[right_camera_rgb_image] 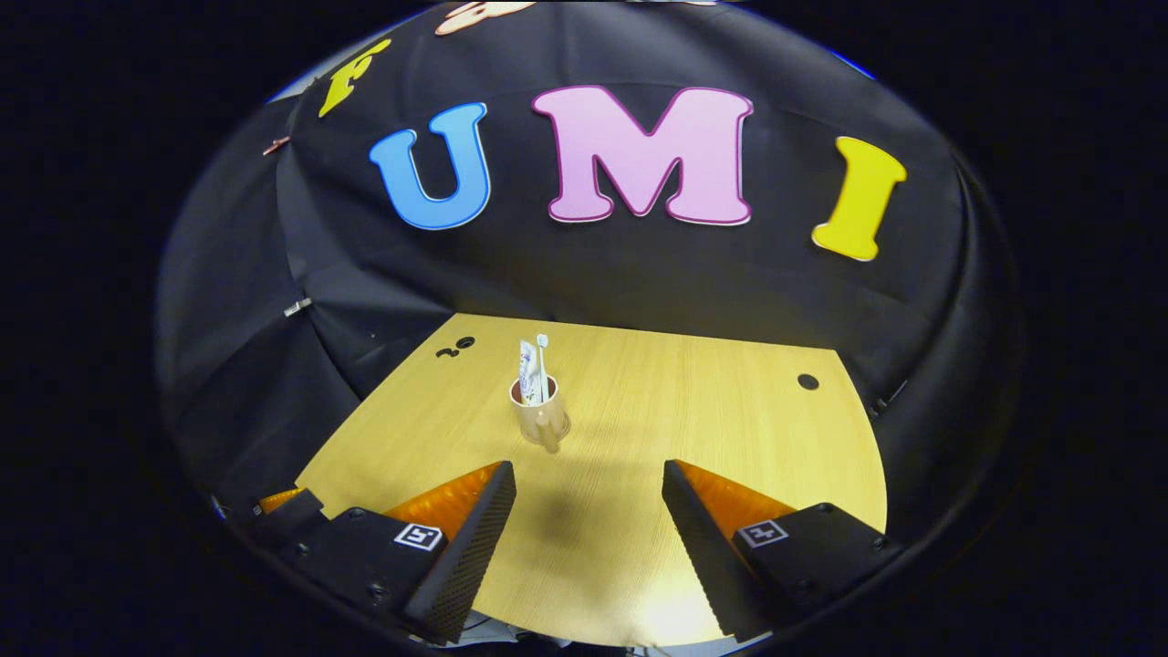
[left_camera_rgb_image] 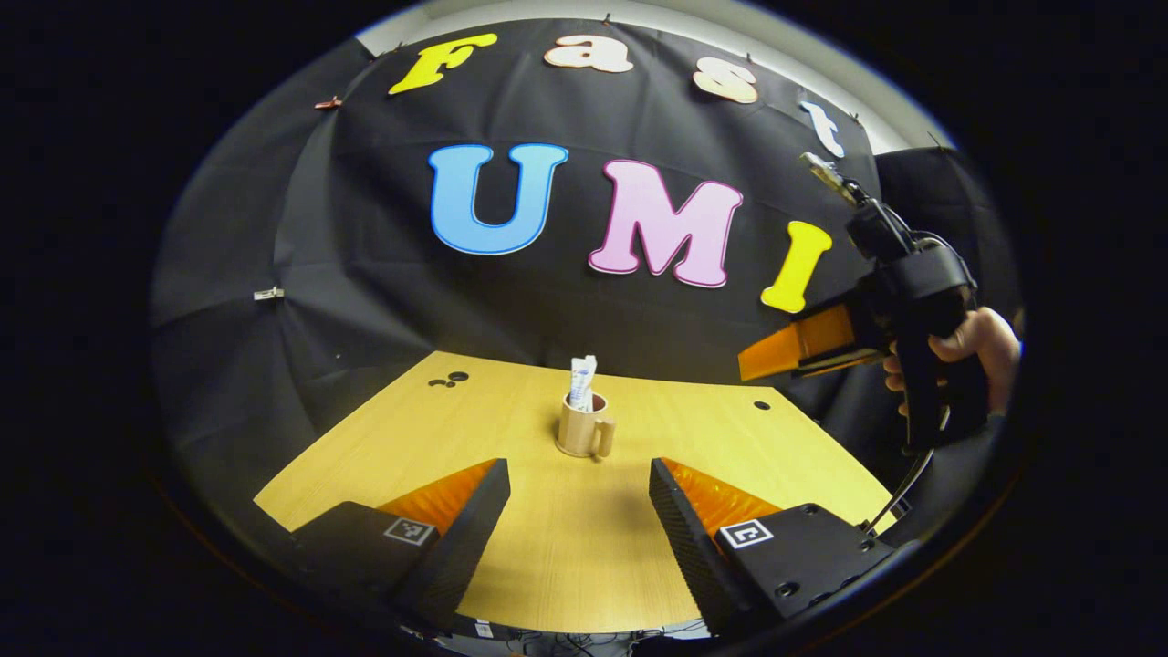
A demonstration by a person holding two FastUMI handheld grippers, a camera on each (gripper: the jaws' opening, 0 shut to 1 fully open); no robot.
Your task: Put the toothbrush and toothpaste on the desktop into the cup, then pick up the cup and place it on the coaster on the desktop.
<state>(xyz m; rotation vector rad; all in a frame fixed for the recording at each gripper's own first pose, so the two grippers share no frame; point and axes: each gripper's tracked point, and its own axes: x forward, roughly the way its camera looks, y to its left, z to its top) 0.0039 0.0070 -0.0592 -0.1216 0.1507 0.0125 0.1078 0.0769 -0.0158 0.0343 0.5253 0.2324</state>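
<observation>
A beige cup (left_camera_rgb_image: pixel 582 431) with a handle stands upright near the middle of the wooden desktop (left_camera_rgb_image: pixel 547 557). A white toothpaste tube (left_camera_rgb_image: pixel 582 379) sticks out of it. In the right gripper view the cup (right_camera_rgb_image: pixel 538 415) holds both the toothpaste tube (right_camera_rgb_image: pixel 526 363) and a white toothbrush (right_camera_rgb_image: pixel 543 360). I cannot make out a coaster under the cup. My left gripper (left_camera_rgb_image: pixel 579 511) is open, well short of the cup, with nothing between its fingers. My right gripper (right_camera_rgb_image: pixel 589 520) is also open and empty, back from the cup. In the left gripper view the right gripper (left_camera_rgb_image: pixel 756 365) hangs high at the right, held by a hand (left_camera_rgb_image: pixel 972 347).
Small dark holes mark the desktop at the far left (left_camera_rgb_image: pixel 452 377) and far right (left_camera_rgb_image: pixel 762 404). The black cloth wall rises right behind the desk's far edge. Part of the left gripper (right_camera_rgb_image: pixel 287 511) shows low at the left of the right gripper view.
</observation>
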